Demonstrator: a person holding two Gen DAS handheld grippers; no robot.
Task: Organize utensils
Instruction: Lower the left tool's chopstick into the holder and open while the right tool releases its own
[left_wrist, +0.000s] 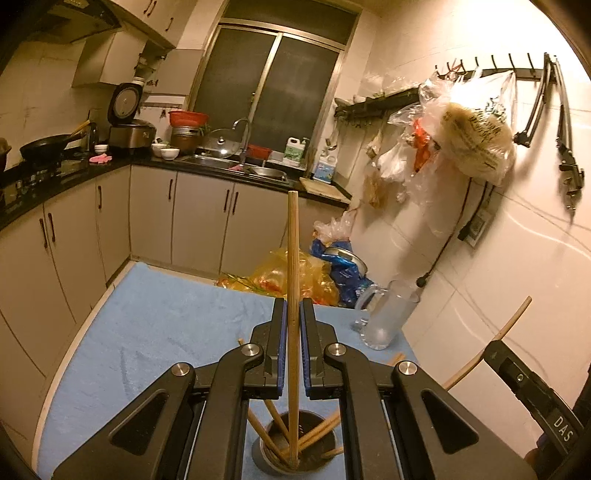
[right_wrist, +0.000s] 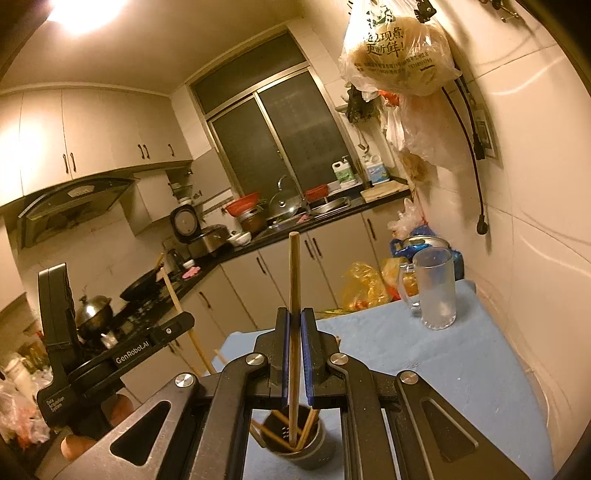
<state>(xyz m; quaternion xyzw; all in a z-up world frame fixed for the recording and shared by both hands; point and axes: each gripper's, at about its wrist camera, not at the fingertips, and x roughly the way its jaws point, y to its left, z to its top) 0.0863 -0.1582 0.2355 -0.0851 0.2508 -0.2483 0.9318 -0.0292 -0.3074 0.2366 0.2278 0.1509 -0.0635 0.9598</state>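
My left gripper (left_wrist: 293, 317) has its fingers (left_wrist: 277, 332) drawn narrow around a wooden chopstick (left_wrist: 293, 295), which stands upright between the blue pads with its lower end down in the dark utensil cup (left_wrist: 325, 454) directly below. My right gripper (right_wrist: 294, 325) likewise pinches a second chopstick (right_wrist: 294, 288) upright, its tip inside the same cup (right_wrist: 314, 450). More chopsticks (left_wrist: 273, 417) lean in the cup at angles. The cup stands on the blue-cloth surface (left_wrist: 155, 332). In the left view, a frosted glass mug (left_wrist: 388, 317) stands toward two o'clock of the cup; in the right view it (right_wrist: 436, 291) sits near the surface's far edge at one o'clock.
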